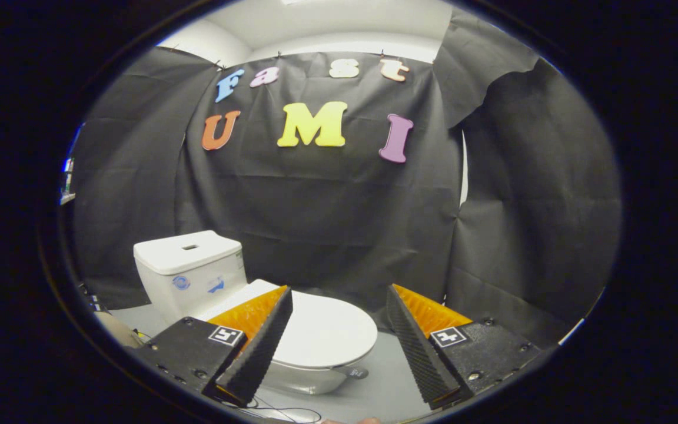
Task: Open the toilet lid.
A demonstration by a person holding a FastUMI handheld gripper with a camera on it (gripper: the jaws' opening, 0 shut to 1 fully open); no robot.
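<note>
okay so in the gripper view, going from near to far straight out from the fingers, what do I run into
Open gripper, fingers spread and touching nothing → closed toilet lid, lying flat between and just beyond the fingers → toilet tank, behind the lid and off toward the left finger → black cloth wall at the back of the booth.

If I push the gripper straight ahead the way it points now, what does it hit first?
Probably nothing soon. The open gripper points over the closed white toilet lid, which sits low between its fingers, toward the black cloth wall beyond. Depth is unclear.
</note>
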